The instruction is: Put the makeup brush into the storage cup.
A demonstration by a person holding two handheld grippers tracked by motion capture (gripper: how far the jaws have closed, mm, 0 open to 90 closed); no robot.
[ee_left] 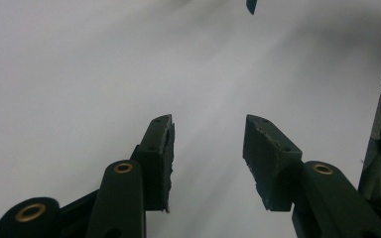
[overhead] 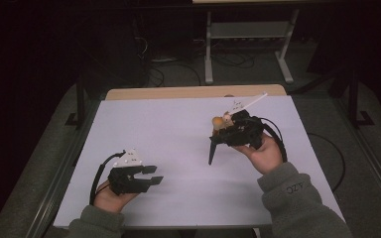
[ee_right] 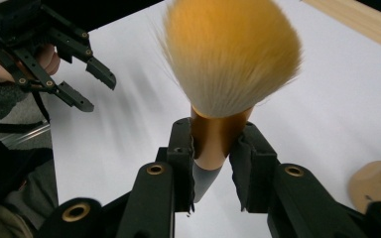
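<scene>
Makeup brush: light, soft-bristled, slippery-handled; pinched at copper ferrule by right gripper; left gripper spread, nothing held.

We see a table with a pale wooden top, most of it covered by a white sheet that reaches the near edge. Dark metal rails run along its left and right sides. Beyond it the floor is grey carpet, with black cables lying loose across it. A light grey metal frame with two splayed feet stands on the carpet behind the table. The far part of the room lies in deep shadow, while the light falls mainly on the sheet.
</scene>
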